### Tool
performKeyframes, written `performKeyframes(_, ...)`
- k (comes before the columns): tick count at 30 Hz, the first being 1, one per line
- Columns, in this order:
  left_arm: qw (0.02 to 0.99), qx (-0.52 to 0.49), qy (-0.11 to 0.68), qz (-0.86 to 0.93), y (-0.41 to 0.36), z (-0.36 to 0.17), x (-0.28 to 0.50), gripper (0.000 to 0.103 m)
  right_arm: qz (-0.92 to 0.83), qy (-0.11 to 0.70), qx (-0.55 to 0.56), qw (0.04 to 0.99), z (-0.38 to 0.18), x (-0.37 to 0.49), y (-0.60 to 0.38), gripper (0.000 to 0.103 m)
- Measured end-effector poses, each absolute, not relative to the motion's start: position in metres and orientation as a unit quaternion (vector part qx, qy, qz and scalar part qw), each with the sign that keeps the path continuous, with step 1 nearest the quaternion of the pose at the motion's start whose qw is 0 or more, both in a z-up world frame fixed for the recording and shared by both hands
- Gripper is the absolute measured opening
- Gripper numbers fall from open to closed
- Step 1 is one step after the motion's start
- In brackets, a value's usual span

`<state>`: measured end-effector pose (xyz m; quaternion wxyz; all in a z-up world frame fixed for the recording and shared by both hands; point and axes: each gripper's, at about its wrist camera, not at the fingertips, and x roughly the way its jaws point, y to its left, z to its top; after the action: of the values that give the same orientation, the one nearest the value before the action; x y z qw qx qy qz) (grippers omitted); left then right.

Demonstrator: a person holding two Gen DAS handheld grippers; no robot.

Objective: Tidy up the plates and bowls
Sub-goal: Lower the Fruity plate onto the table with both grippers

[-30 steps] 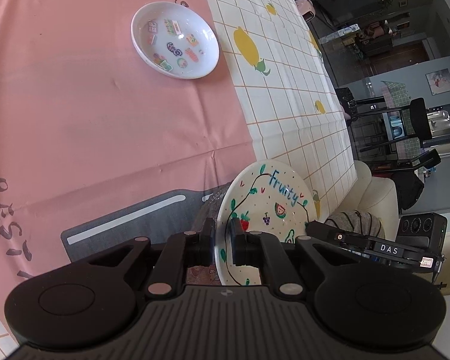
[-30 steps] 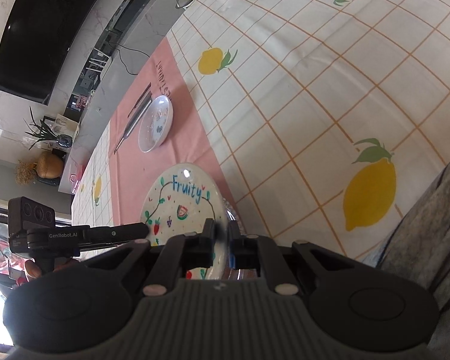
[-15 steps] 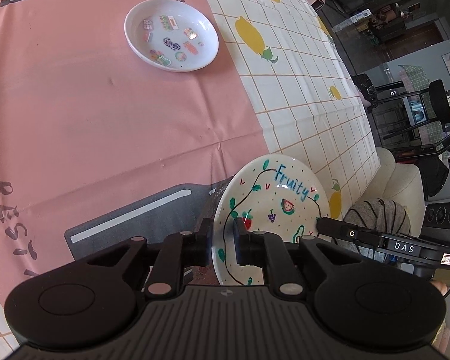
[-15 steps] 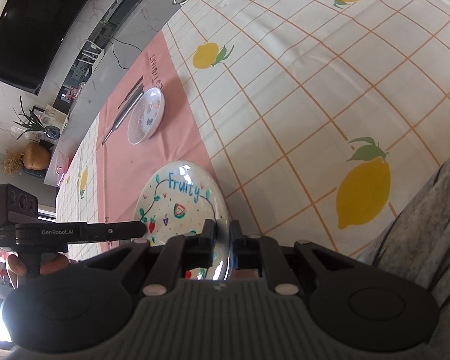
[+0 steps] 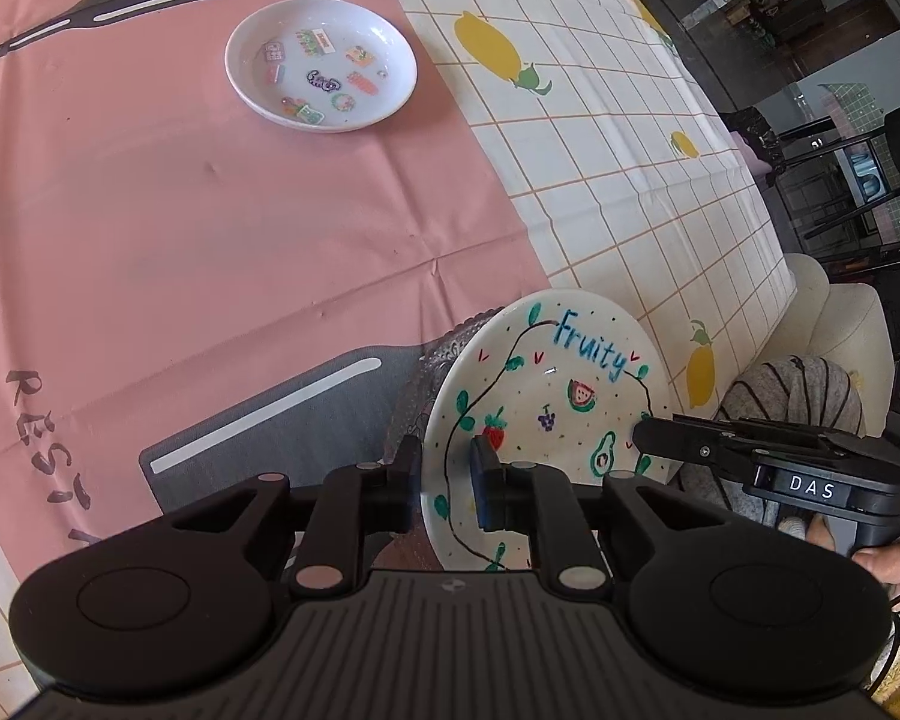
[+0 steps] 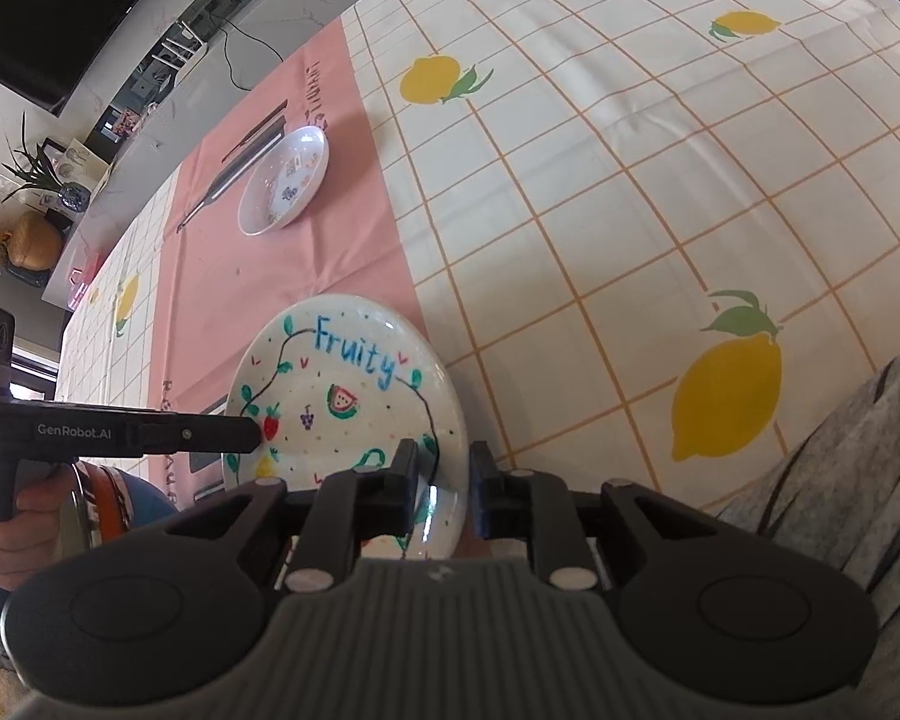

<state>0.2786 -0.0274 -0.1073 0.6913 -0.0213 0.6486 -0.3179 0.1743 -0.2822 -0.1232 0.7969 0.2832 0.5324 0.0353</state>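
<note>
A white plate (image 5: 546, 396) painted "Fruity" with small fruits lies on the pink mat (image 5: 210, 228), over a clear patterned glass dish (image 5: 444, 348). My left gripper (image 5: 447, 474) straddles the plate's left rim. Its jaws are opening, and a gap shows beside the rim. My right gripper (image 6: 444, 471) straddles the opposite rim of the plate (image 6: 342, 396). Its jaws are opening too, with the pads off the rim. Each gripper shows in the other's view: the right gripper (image 5: 645, 438) and the left gripper (image 6: 252, 435). A white bowl (image 5: 321, 63) with stickers inside sits farther back on the mat.
A lemon-print checked tablecloth (image 6: 600, 210) covers the table beyond the mat. Its edge drops off toward a cream sofa (image 5: 834, 324). Grey striped clothing (image 6: 840, 468) lies close on the right. A person's hand (image 6: 6, 516) holds the left gripper's handle.
Both pairs of jaws have spread apart from the plate's rim, where they were pinched shut before. The plate lies flatter and lower. The left view has tipped back a little.
</note>
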Motion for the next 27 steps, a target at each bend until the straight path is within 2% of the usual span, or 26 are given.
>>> performKeyframes(4, 0.697, -0.001, 0.646, -0.311, -0.031, -0.104, 0.274, 0.019, 0.04, 0.538, 0.274, 0.796, -0.124, 0.176, -0.279, 0.019)
performKeyframes(6, 0.706, 0.022, 0.638, -0.306, -0.036, -0.099, 0.27, 0.022, 0.044, 0.541, 0.272, 0.795, -0.126, 0.178, -0.278, 0.022)
performKeyframes(11, 0.735, 0.102, 0.605, -0.288, -0.051, -0.092, 0.256, 0.042, 0.053, 0.544, 0.297, 0.783, -0.132, 0.182, -0.281, 0.022)
performKeyframes(19, 0.746, 0.151, 0.599, -0.25, -0.057, -0.099, 0.249, 0.045, 0.043, 0.544, 0.276, 0.791, -0.128, 0.186, -0.272, 0.022)
performKeyframes(27, 0.739, 0.102, 0.618, -0.25, -0.043, -0.102, 0.255, 0.046, 0.01, 0.544, 0.231, 0.807, -0.123, 0.193, -0.254, 0.022)
